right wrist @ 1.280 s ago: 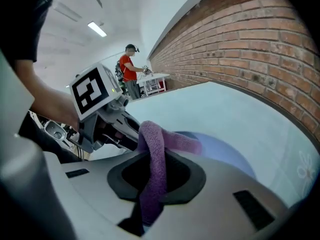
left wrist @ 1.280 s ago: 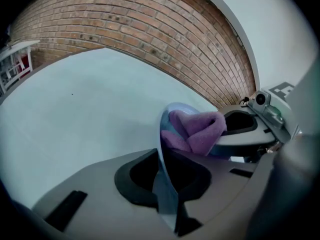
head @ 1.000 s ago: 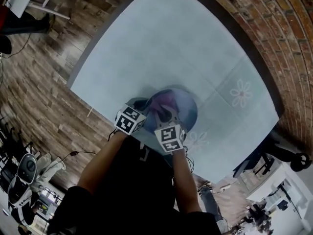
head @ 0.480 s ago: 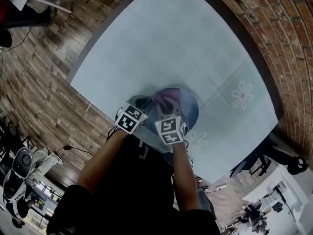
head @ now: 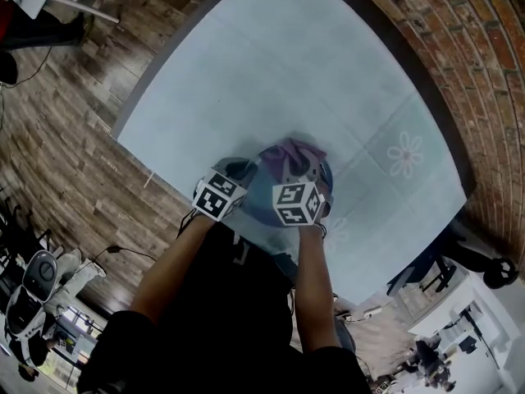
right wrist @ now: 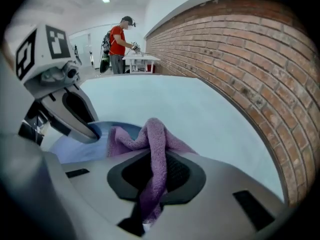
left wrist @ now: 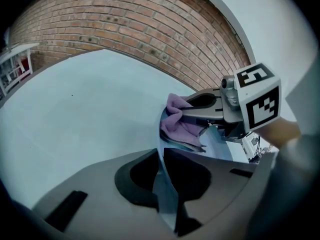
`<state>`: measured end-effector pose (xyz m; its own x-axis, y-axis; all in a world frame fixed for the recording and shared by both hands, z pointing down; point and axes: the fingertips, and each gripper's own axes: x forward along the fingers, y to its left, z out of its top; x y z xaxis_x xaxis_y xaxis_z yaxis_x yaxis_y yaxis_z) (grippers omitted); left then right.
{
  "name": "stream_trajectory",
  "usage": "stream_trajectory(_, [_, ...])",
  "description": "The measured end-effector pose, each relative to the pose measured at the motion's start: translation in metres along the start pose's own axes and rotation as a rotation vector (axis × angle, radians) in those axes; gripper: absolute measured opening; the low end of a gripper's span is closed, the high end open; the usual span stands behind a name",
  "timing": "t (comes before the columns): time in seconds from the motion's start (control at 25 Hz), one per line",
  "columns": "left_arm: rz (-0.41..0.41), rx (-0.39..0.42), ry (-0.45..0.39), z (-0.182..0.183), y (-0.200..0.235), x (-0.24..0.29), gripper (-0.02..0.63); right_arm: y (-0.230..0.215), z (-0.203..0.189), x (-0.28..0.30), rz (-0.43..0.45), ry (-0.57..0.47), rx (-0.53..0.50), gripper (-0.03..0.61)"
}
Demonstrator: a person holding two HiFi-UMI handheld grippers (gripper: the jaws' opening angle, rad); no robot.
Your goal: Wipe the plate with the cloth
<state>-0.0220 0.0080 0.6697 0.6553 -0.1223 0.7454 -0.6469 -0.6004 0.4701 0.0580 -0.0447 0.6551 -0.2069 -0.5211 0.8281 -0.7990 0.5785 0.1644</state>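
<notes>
Cloth (head: 294, 152) shifted across plate (head: 259, 194) — pale-blue table (head: 271, 64), brick wall (head: 459, 48).

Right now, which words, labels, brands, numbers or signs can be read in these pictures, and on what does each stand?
No readable text anywhere.
The left marker cube: black-and-white square code patterns only, no letters.
The right marker cube: the same.
The table cover: a printed flower, no words.
The plate and the cloth: no print visible.
</notes>
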Motion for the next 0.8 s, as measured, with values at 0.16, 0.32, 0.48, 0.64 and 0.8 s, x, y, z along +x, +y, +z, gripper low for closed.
stream_trajectory(0.16, [0.003,-0.018,-0.013,0.000,-0.001,0.000,0.057,-0.012,-0.016,-0.005,-0.047,0.027,-0.032,0.063])
stream_trajectory(0.32, [0.005,-0.033,-0.025,0.000,-0.001,-0.001,0.057,-0.021,-0.030,-0.012,-0.085,0.055,-0.060,0.063])
stream_trajectory(0.48, [0.004,-0.075,-0.040,0.000,0.000,0.000,0.052,-0.029,-0.045,-0.020,-0.125,0.101,-0.104,0.063])
stream_trajectory(0.64, [0.011,-0.083,-0.045,0.000,0.002,-0.001,0.052,-0.031,-0.061,-0.029,-0.156,0.164,-0.150,0.063])
stream_trajectory(0.8, [0.017,-0.096,-0.051,-0.001,0.001,-0.001,0.051,-0.028,-0.082,-0.042,-0.153,0.232,-0.185,0.063])
